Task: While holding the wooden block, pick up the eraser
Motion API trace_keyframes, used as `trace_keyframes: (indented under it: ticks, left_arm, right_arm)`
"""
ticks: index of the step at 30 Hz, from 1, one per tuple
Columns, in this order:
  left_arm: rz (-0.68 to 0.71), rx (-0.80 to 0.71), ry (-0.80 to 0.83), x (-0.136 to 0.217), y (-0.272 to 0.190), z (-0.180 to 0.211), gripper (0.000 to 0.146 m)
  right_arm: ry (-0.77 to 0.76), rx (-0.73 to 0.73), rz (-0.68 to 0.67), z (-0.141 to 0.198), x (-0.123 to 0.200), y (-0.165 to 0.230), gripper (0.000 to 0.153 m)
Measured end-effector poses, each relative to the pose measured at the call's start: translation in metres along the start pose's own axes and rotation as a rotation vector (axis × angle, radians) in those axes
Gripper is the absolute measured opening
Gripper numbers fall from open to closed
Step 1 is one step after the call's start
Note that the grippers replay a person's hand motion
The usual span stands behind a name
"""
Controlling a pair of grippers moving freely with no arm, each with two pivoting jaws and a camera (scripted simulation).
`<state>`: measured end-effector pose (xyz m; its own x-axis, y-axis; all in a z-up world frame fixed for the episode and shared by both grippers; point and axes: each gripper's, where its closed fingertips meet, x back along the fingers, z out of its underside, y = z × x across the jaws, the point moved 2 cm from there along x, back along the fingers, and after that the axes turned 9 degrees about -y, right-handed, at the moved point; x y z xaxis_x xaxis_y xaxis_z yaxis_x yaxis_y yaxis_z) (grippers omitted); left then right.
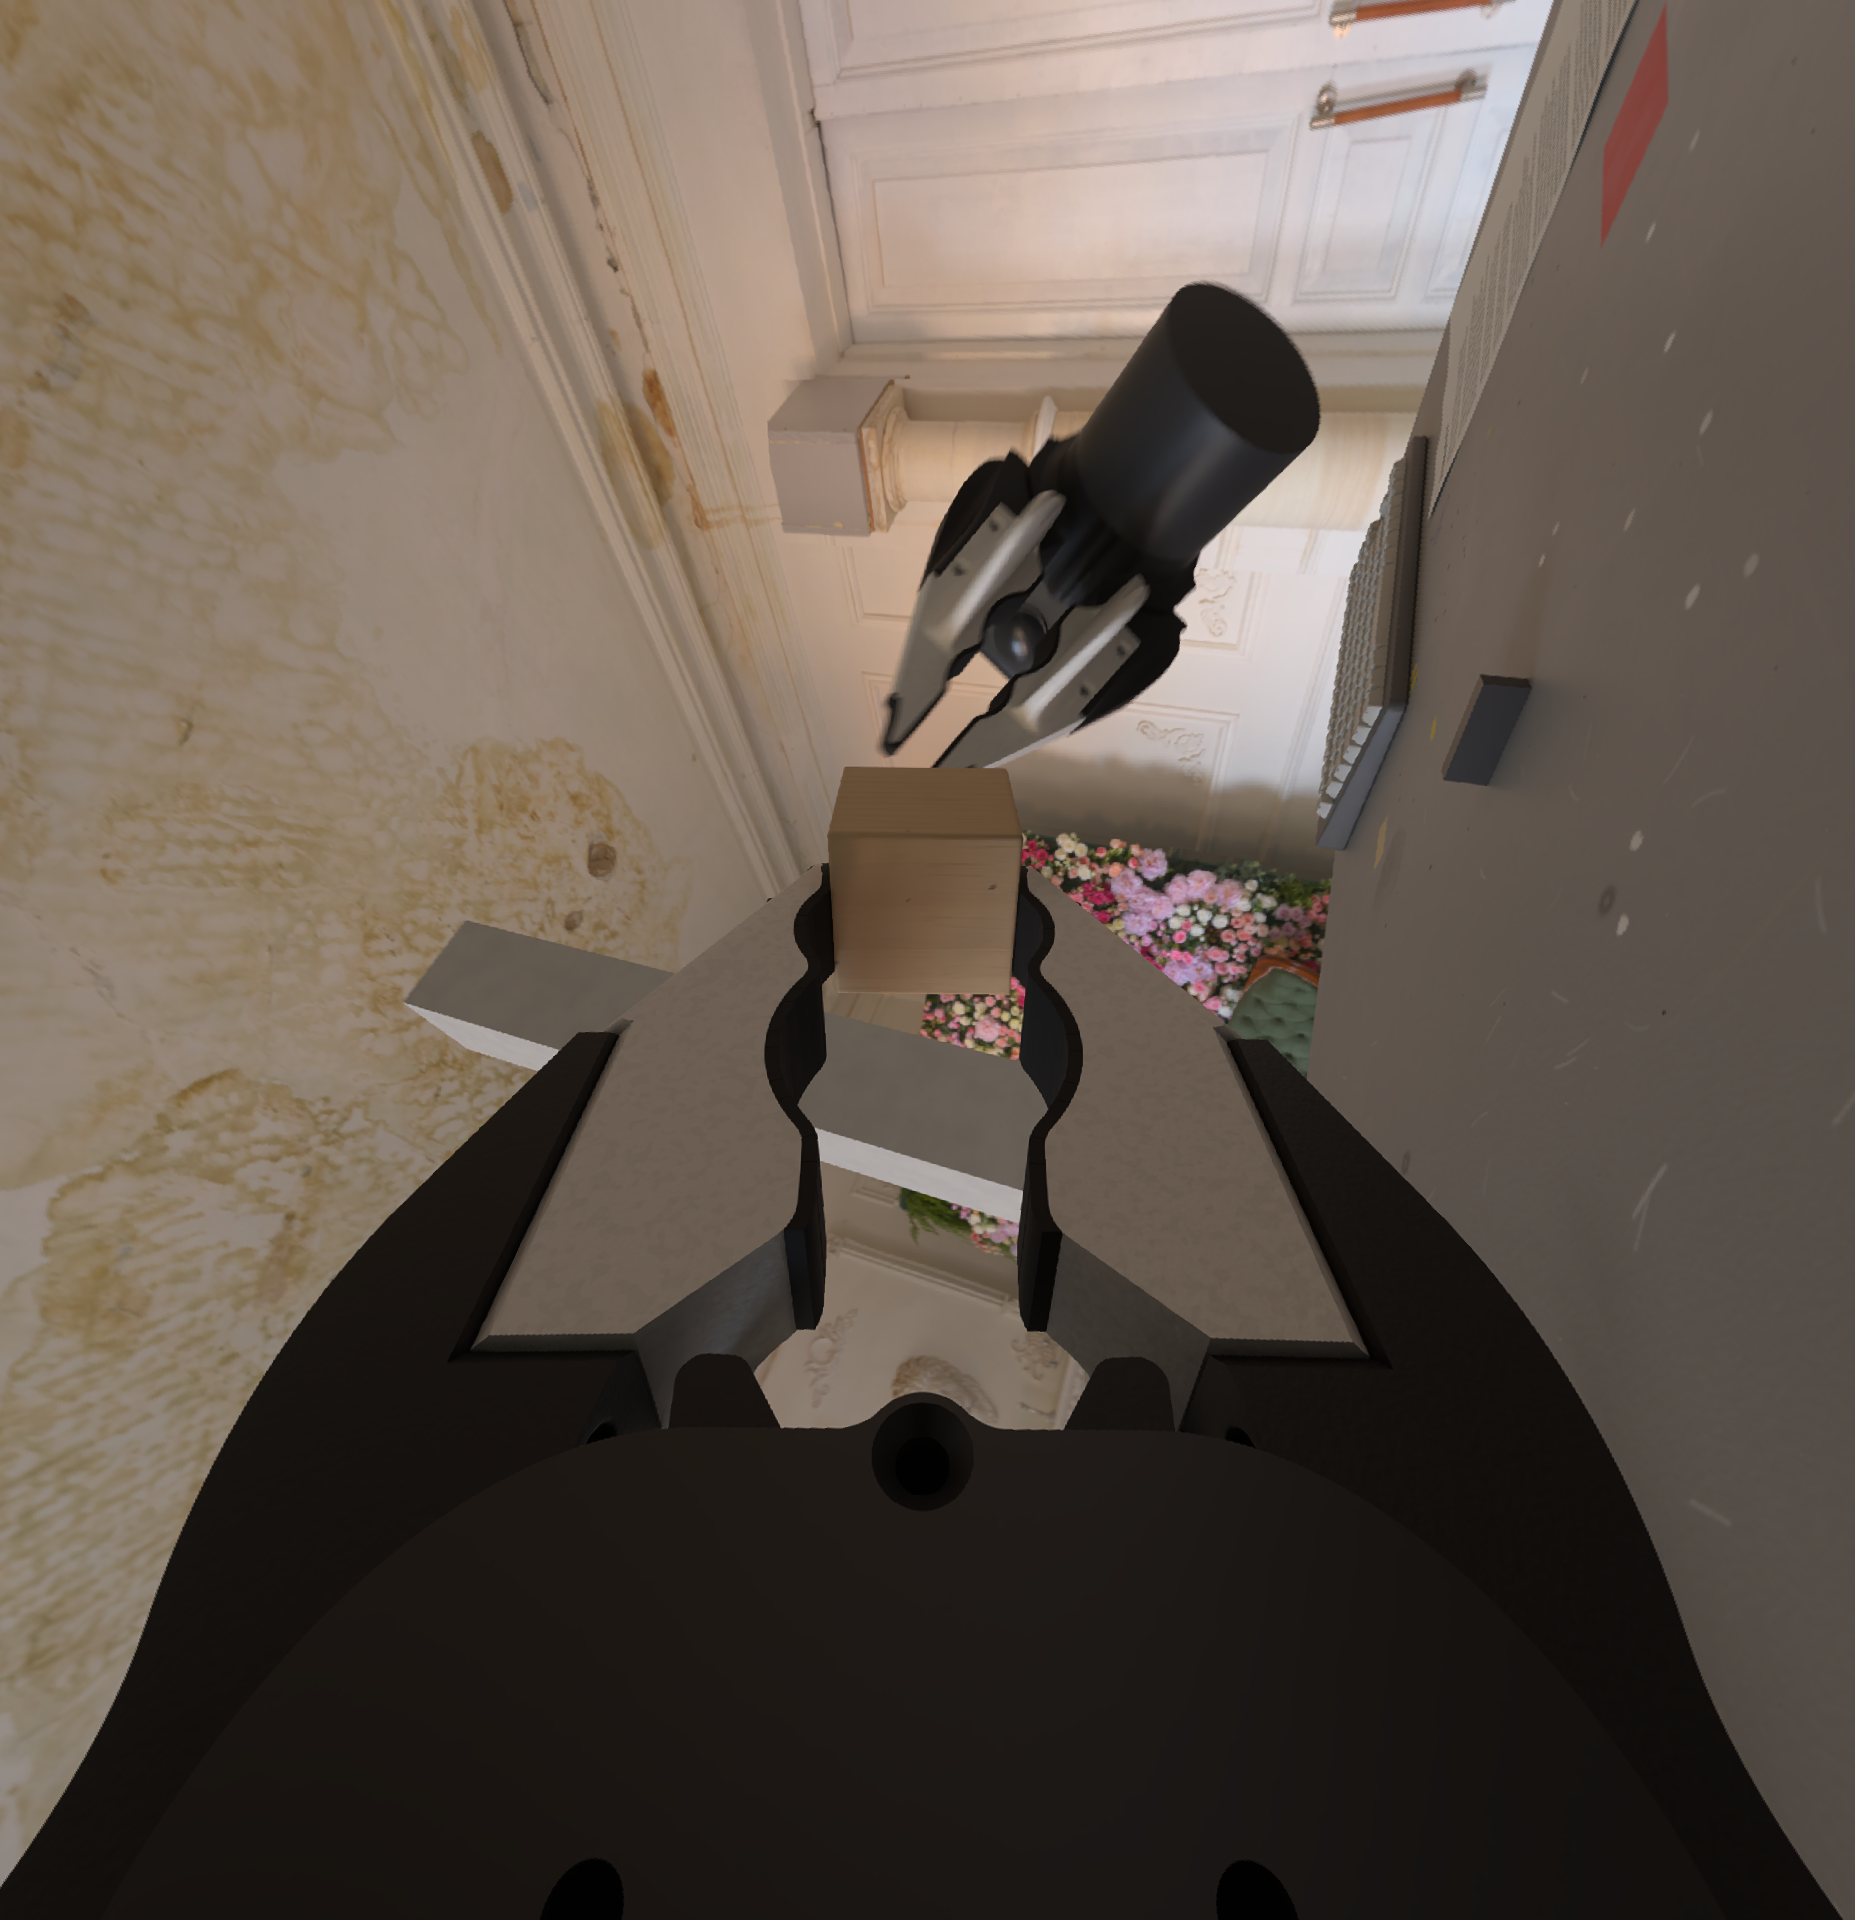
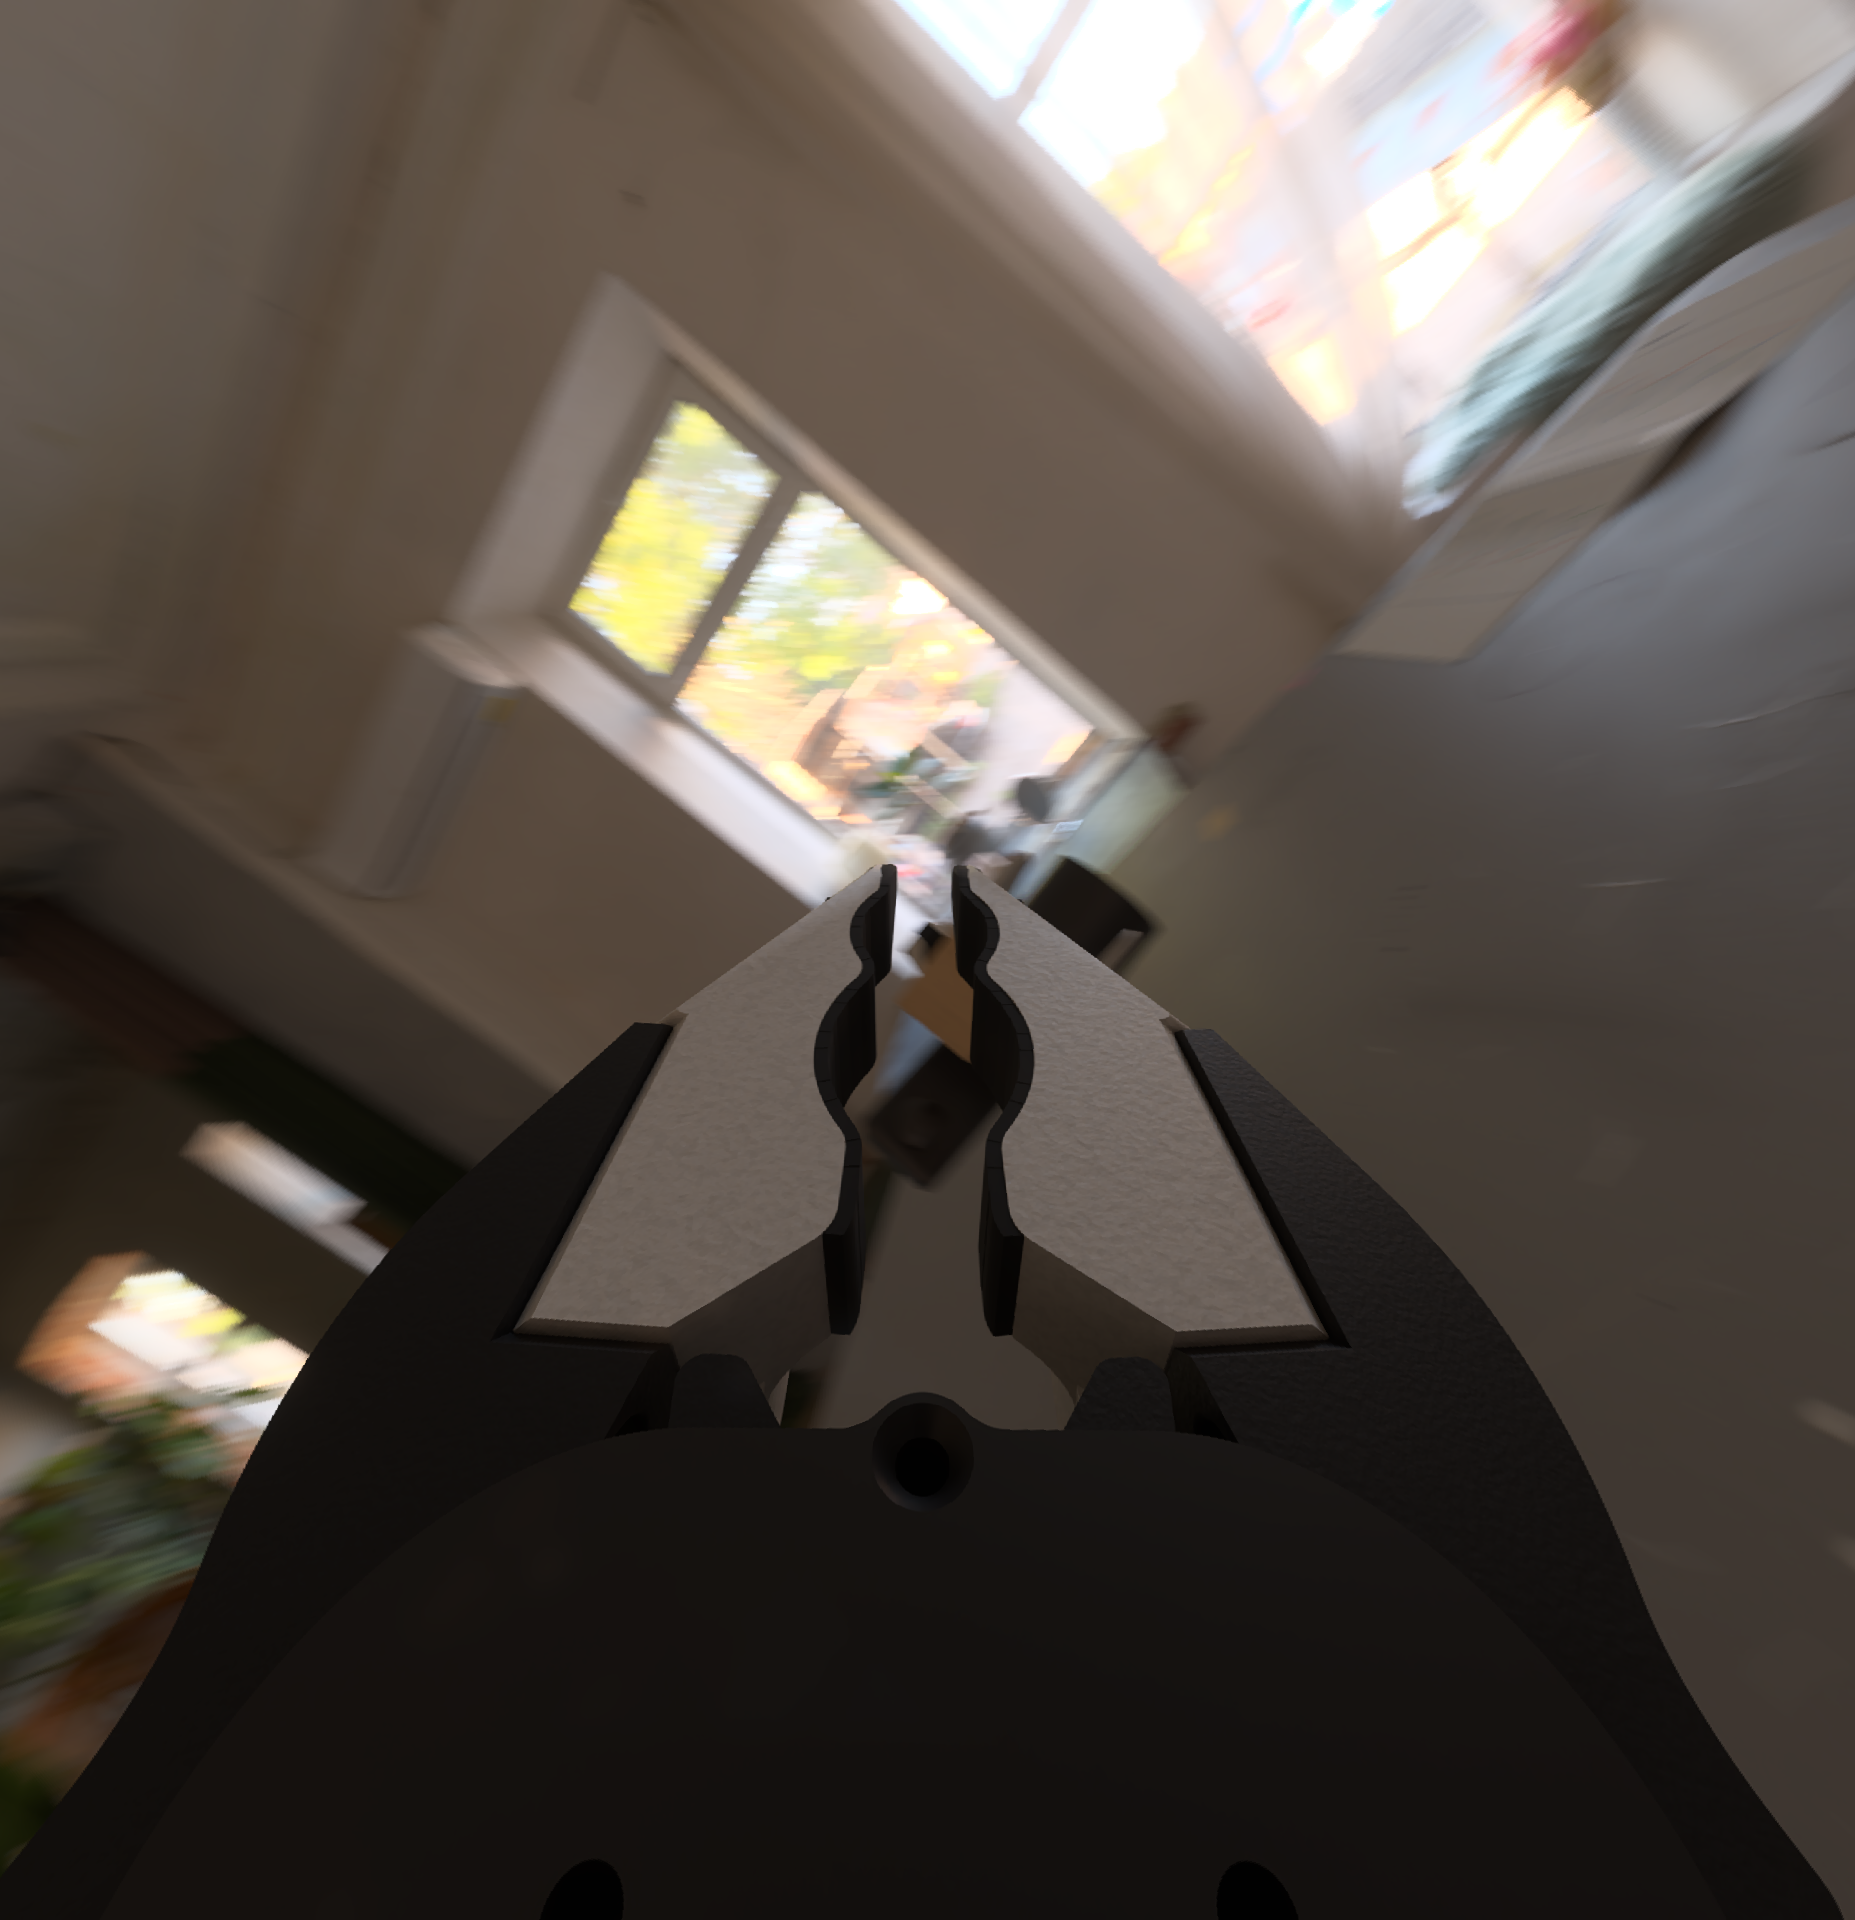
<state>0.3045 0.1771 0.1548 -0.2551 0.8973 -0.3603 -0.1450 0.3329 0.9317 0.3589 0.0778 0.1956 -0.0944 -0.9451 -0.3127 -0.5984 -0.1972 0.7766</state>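
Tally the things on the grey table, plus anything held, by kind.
Eraser: 1
Keyboard: 1
Printed sheet: 1
Red flat piece: 1
Wooden block, held in the left gripper: 1
Total: 5

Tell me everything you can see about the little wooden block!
The wooden block is a small cube of pale, light-brown wood with faint grain and sharp, square edges. It sits upright between the tips of the left gripper, whose two grey fingers press against its left and right sides, so it is held up in the air, off the grey table. Its top and front faces show. The right gripper hangs just beyond it, not touching it.
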Motion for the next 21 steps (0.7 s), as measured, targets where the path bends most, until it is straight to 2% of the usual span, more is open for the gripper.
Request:
trace_keyframes:
  ticks: [2, 5, 6, 8, 9, 15, 16, 18, 20, 21]
  left_arm:
    - [-0.003, 0.027, 0.000, 0.001, 0.005, 0.002, 0.033]
    - [0.001, 0.060, -0.005, 0.001, 0.010, 0.003, 0.033]
    - [0.012, 0.075, -0.002, 0.002, 0.011, 0.004, 0.033]
    - [0.031, 0.104, 0.000, 0.003, 0.009, 0.005, 0.033]
    - [0.038, 0.118, 0.001, 0.004, 0.008, 0.007, 0.033]
    - [0.059, 0.169, 0.010, 0.005, -0.001, 0.012, 0.033]
    - [0.060, 0.164, 0.012, 0.006, -0.002, 0.012, 0.033]
    - [0.064, 0.162, 0.015, 0.006, -0.003, 0.013, 0.033]
    - [0.063, 0.157, 0.020, 0.006, -0.002, 0.015, 0.033]
    - [0.061, 0.147, 0.027, 0.007, -0.001, 0.016, 0.033]
  right_arm:
    - [0.009, 0.175, 0.160, -0.002, 0.020, -0.009, 0.002]
    - [0.131, 0.404, 0.434, 0.013, 0.045, -0.032, 0.000]
    - [0.180, 0.459, 0.530, 0.021, 0.051, -0.042, 0.005]
    - [0.278, 0.568, 0.699, 0.040, 0.061, -0.060, 0.028]
    - [0.320, 0.626, 0.772, 0.049, 0.065, -0.069, 0.034]
    - [0.472, 0.935, 1.159, 0.076, 0.082, -0.116, 0.030]
    - [0.501, 0.962, 1.210, 0.077, 0.085, -0.123, 0.030]
    - [0.523, 0.984, 1.198, 0.080, 0.082, -0.130, 0.025]
    - [0.531, 0.994, 1.184, 0.079, 0.079, -0.134, 0.009]
    - [0.538, 0.992, 1.187, 0.078, 0.078, -0.135, 0.007]
